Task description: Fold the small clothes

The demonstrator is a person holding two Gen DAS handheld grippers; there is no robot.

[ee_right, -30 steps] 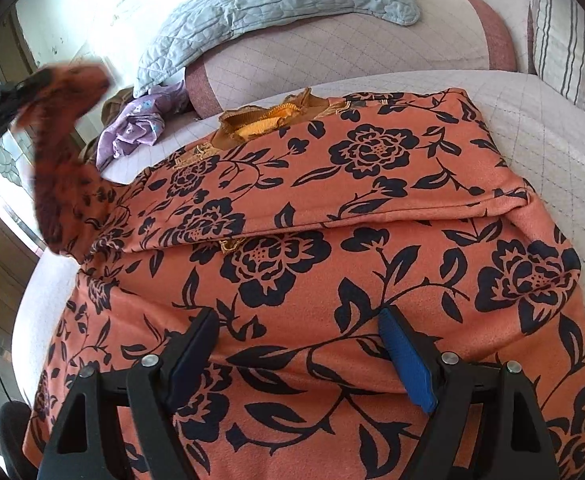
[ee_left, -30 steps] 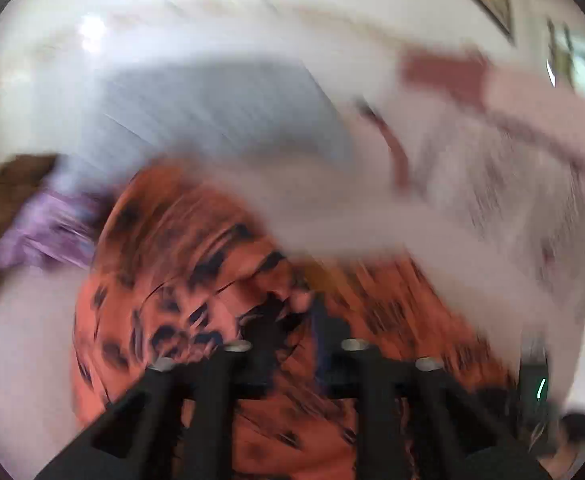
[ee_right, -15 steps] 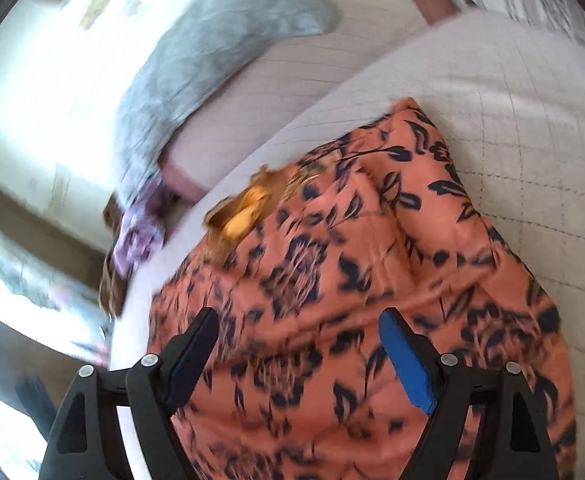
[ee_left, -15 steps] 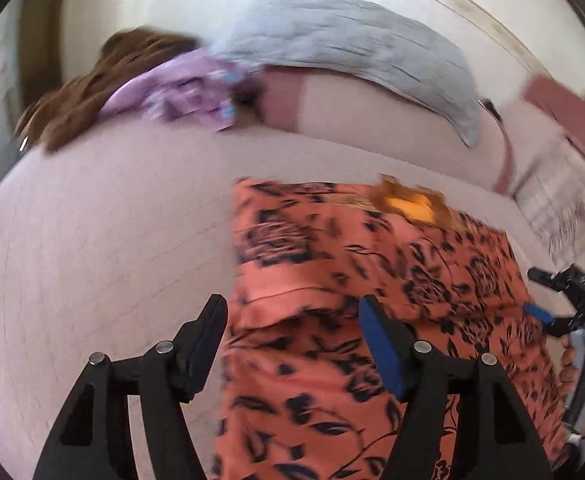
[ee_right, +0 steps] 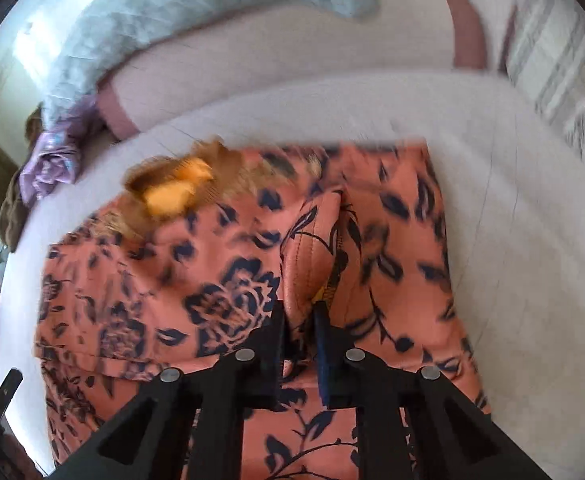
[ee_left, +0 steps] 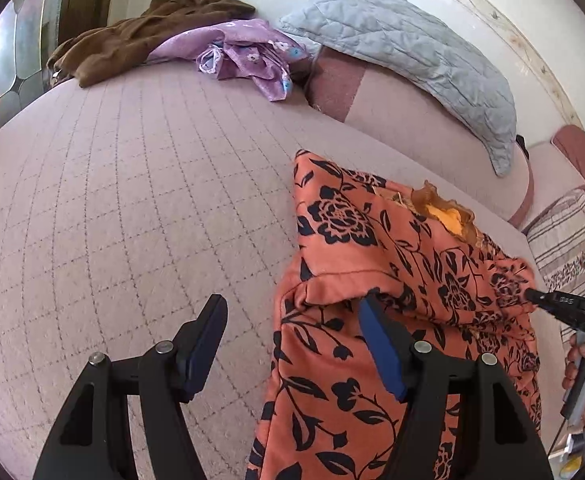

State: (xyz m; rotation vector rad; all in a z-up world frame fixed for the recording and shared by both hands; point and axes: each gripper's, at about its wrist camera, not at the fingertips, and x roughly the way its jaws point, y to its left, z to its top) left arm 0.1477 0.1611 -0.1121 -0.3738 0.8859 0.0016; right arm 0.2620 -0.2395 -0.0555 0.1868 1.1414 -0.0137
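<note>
the orange flowered dress [ee_left: 392, 280] lies flat on the bed [ee_left: 132, 200], its long side running away toward the pillow [ee_left: 404, 40]. the right tool [ee_right: 302, 320] is shut, pinching a fold of it. the left tool [ee_left: 292, 344] is open and holds nothing.

Garment [ee_left: 372, 380] on sofa [ee_left: 132, 200], before pillow [ee_left: 404, 40]

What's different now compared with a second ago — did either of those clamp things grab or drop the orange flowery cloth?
The left gripper let go of the sleeve it held up; it now hangs open at the orange garment's edge. The right gripper, open before, has pinched a fold of it. The grey pillow and purple cloth stayed put.
</note>
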